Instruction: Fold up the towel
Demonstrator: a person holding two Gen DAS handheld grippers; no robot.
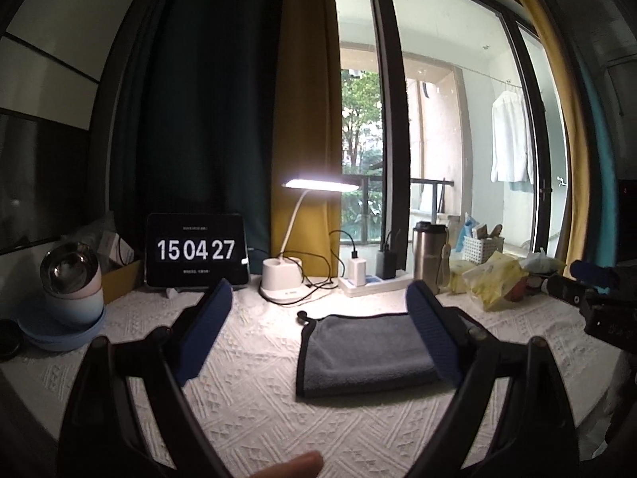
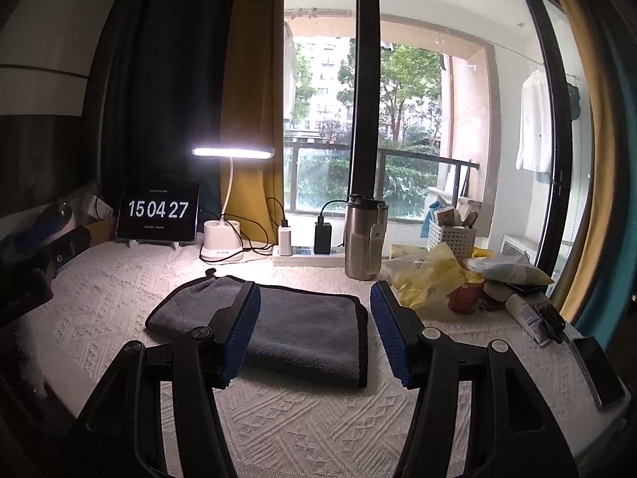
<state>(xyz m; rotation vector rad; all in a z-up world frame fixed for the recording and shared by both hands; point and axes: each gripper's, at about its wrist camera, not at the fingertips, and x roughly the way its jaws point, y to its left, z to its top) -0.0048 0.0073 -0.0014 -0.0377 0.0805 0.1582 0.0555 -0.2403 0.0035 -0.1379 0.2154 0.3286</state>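
Left claw [image 1: 318, 310]: blue-padded fingers spread wide, nothing between them, raised above the desk [image 1: 247, 398], which carries a white textured cover. A fingertip of the holding hand [image 1: 292, 466] shows at the bottom edge of the left wrist view.

Right claw [image 2: 314, 314]: released as well, fingers apart, gripping nothing. Its left finger overlaps the towel in view; contact cannot be confirmed.

Towel [image 2: 302, 330]: grey with dark trim, lying folded flat on the desk cover, just ahead of both claws. In the left wrist view it sits toward the right finger; in the right wrist view it lies between the fingers and extends past the left one. A small hanging loop sticks out at its far left corner.

Beyond the towel, along the back of the desk: white lamp [image 2: 233, 151], lit, on a white base; tablet [image 2: 158, 209] reading 15 04 27; power strip [image 2: 306, 257] with chargers plugged in; steel tumbler [image 2: 364, 237]. Right side: yellow packets [image 2: 426, 275], white basket [image 2: 452, 237], a tube, a phone near the edge. Far left in the left wrist view: stacked bowls [image 1: 73, 290].

Behind: dark and mustard curtains, a glazed balcony door, a white shirt [image 2: 533, 119] hanging outside.
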